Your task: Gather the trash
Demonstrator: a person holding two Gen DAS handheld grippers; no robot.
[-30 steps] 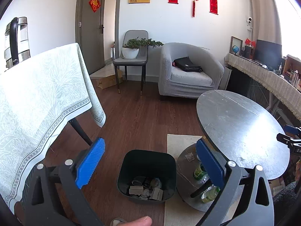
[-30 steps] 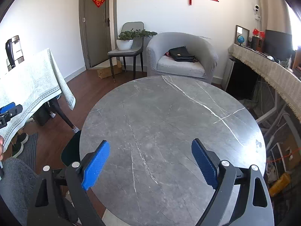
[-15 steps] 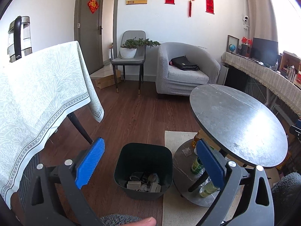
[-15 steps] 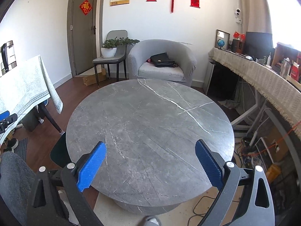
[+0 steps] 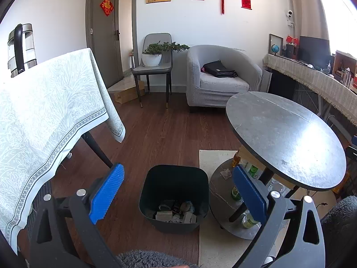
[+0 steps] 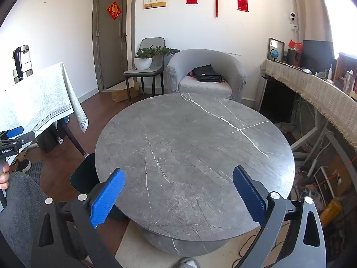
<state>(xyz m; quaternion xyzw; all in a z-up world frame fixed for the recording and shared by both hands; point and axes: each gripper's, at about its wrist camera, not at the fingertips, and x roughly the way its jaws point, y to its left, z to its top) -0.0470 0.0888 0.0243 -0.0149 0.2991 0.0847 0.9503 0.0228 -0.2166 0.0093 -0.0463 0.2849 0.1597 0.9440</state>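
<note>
A black trash bin [image 5: 176,178] stands on the wood floor left of the round grey marble table [image 5: 285,134]. Several crumpled papers and scraps [image 5: 176,212] lie at its bottom. My left gripper [image 5: 178,192] is open and empty, held above and in front of the bin. My right gripper [image 6: 177,195] is open and empty above the near edge of the bare marble top [image 6: 194,147]. The bin's edge [image 6: 83,176] shows left of the table in the right wrist view. The left gripper [image 6: 13,138] shows at that view's left edge.
Bottles [image 5: 252,172] and a crumpled scrap [image 5: 226,173] sit on the table's lower shelf. A cloth-covered table [image 5: 44,116] with a kettle [image 5: 20,49] stands left. A grey armchair [image 5: 221,78], a chair with a plant [image 5: 156,55] and a long sideboard [image 5: 316,82] line the back.
Both grippers have pulled back and risen. The bin and the marble table appear smaller and farther away. Both stay open and empty.
</note>
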